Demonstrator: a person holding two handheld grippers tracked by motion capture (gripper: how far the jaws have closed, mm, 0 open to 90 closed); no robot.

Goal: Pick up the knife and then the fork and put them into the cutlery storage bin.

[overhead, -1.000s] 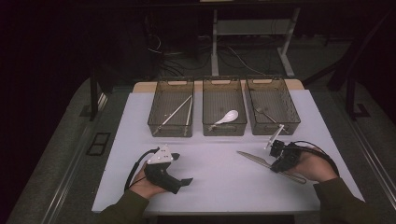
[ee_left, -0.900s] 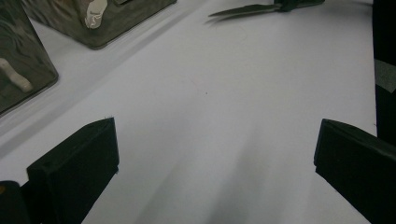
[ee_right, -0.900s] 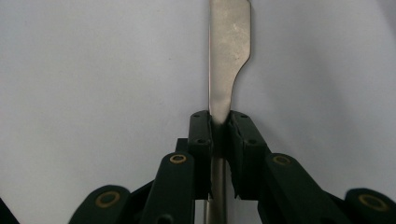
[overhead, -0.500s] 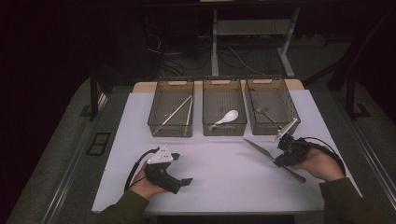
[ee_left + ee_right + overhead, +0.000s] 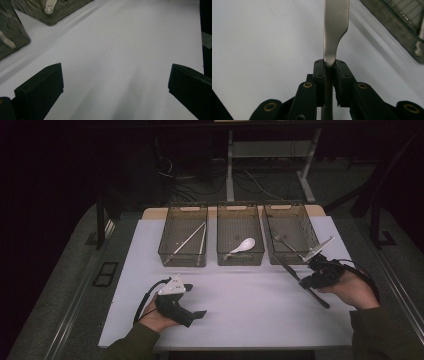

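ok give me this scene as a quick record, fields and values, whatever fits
surface: white table top
bins: three mesh bins in a row, left bin, middle bin, right bin
left bin holds: chopsticks
middle bin holds: white spoon
right bin holds: fork
right tool: shut on a metal knife, near the right bin
left tool: open, holding nothing, over the bare table top
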